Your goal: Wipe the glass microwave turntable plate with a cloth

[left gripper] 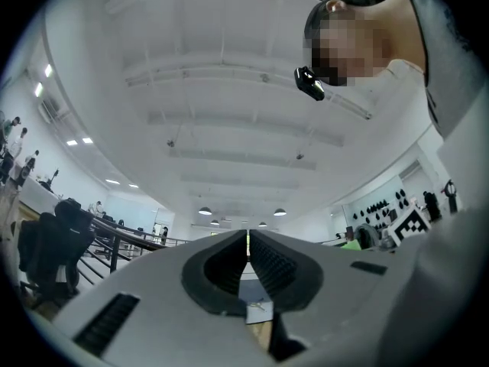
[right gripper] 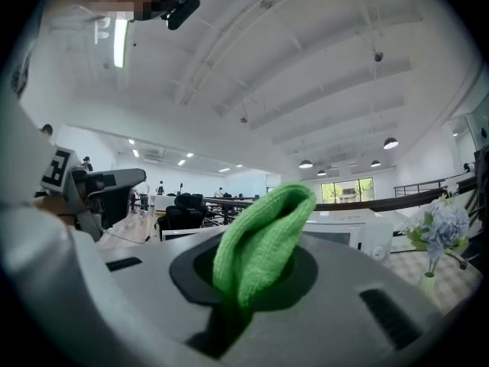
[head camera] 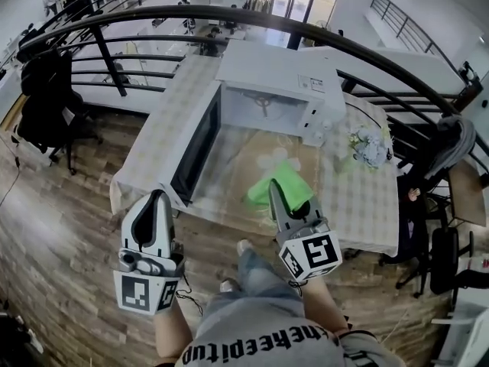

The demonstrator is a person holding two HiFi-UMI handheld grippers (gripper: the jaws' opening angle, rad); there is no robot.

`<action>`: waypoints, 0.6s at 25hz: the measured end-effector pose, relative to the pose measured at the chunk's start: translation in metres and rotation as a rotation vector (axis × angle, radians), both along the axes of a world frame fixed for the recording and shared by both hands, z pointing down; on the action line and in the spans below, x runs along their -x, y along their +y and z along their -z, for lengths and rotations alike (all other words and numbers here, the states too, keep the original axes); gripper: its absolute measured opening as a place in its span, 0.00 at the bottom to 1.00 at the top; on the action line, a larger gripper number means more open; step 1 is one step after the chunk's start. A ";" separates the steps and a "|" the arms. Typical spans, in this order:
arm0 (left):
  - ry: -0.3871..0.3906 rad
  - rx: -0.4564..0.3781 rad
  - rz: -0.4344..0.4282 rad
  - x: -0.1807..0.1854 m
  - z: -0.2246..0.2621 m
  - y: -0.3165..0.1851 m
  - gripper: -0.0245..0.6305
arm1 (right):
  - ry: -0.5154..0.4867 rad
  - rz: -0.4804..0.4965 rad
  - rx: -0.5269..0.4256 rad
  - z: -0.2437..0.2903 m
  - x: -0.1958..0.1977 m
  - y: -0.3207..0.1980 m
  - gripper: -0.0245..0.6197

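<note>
Green cloth (right gripper: 263, 243) bunches up out of the right gripper (head camera: 276, 193), whose jaws pinch it; the arm is held forward over the worktop's (head camera: 359, 197) near edge, the cloth hanging above the clear glass plate (head camera: 237, 174), which shows only faintly in front of the microwave (head camera: 275, 82). The left gripper (head camera: 159, 199) is held low and close to the body, near the open door (head camera: 197, 147), tilted upward, its jaws pressed together on nothing.
</note>
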State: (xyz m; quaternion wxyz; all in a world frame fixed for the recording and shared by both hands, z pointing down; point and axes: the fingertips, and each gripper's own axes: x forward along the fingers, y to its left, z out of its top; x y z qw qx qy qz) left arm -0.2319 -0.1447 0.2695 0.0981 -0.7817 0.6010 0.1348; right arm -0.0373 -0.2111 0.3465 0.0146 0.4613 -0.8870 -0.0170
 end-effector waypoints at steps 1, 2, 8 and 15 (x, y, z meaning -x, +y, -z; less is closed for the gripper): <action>-0.010 -0.004 0.007 0.001 0.001 -0.006 0.05 | 0.000 0.005 0.009 -0.004 0.002 -0.010 0.10; -0.017 -0.008 0.018 0.003 0.003 -0.012 0.06 | 0.004 0.013 0.018 -0.008 0.004 -0.019 0.10; 0.003 0.000 0.094 0.020 0.000 -0.035 0.06 | 0.068 0.070 0.146 -0.055 0.021 -0.066 0.10; -0.009 0.027 0.185 0.030 -0.006 -0.055 0.06 | 0.166 0.169 0.340 -0.129 0.039 -0.103 0.10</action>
